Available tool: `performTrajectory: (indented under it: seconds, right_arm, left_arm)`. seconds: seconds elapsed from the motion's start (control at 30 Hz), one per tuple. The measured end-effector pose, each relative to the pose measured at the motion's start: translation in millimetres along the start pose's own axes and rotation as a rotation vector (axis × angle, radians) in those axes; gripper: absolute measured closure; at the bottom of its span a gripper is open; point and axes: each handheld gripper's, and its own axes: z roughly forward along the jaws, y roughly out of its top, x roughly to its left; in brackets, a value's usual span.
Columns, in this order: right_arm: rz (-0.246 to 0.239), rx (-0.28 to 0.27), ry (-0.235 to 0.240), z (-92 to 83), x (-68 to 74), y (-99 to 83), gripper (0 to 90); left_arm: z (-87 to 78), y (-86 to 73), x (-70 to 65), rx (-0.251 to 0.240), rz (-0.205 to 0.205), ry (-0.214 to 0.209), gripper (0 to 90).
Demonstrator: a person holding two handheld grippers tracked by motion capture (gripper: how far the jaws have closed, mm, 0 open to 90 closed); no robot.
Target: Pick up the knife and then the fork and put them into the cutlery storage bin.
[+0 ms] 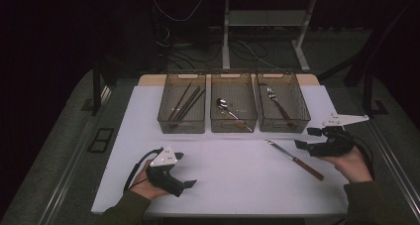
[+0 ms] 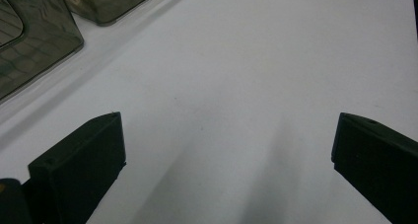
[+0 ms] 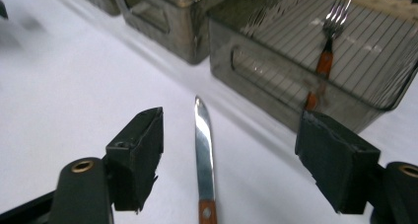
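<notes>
I hold my right gripper point(image 1: 303, 138) low over the white table point(image 1: 233, 170), near its right edge; its jaws stand spread with nothing pinched, and in the right gripper view the knife point(image 3: 204, 150) lies on the table between them — blade pointing away from me, brown wooden handle nearest me, neither pad touching it. From the high view the knife point(image 1: 294, 159) lies slantwise on the table, its blade tip toward the bins and its handle toward my right hand point(image 1: 352, 163); the gripper sits just beside it, a little to its right.

My left gripper point(image 1: 184, 169) rests near the front left of the table, well apart from the knife; its jaws are spread wide as well, bare white table between them in the left gripper view.

Three see-through bins stand in a row at the far side; the left bin point(image 1: 182, 122) holds dark chopsticks point(image 1: 185, 102); the middle bin point(image 1: 234, 126) holds a spoon point(image 1: 229, 111); the right bin point(image 1: 285, 125) — the one closest to the knife — holds a fork point(image 1: 278, 106) with a brown handle.
</notes>
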Motion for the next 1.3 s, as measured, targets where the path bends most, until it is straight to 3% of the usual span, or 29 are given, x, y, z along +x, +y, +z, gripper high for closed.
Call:
performTrajectory:
  seconds: [0.23, 0.63, 1.03, 1.3]
  right_arm:
    - [-0.036, 0.061, -0.017, 0.3, 4.8, -5.6, 26.1]
    - [-0.115, 0.275, -0.038, 15.2, 12.8, -5.1, 30.3]
    - [-0.140, 0.486, -0.024, 30.2, 15.7, -2.2, 47.5]
    - [-0.164, 0.586, -0.019, 45.0, 18.2, -1.3, 59.2]
  left_arm:
    - [-0.3, 0.3, -0.8, -0.003, 0.002, 0.002, 0.0]
    - [0.0, 0.2, -0.6, 0.004, 0.011, 0.000, 0.0]
    - [1.6, 0.0, -1.1, 0.011, 0.010, -0.004, 0.0]
    - [1.6, 0.0, -1.2, 0.008, 0.007, -0.003, 0.0]
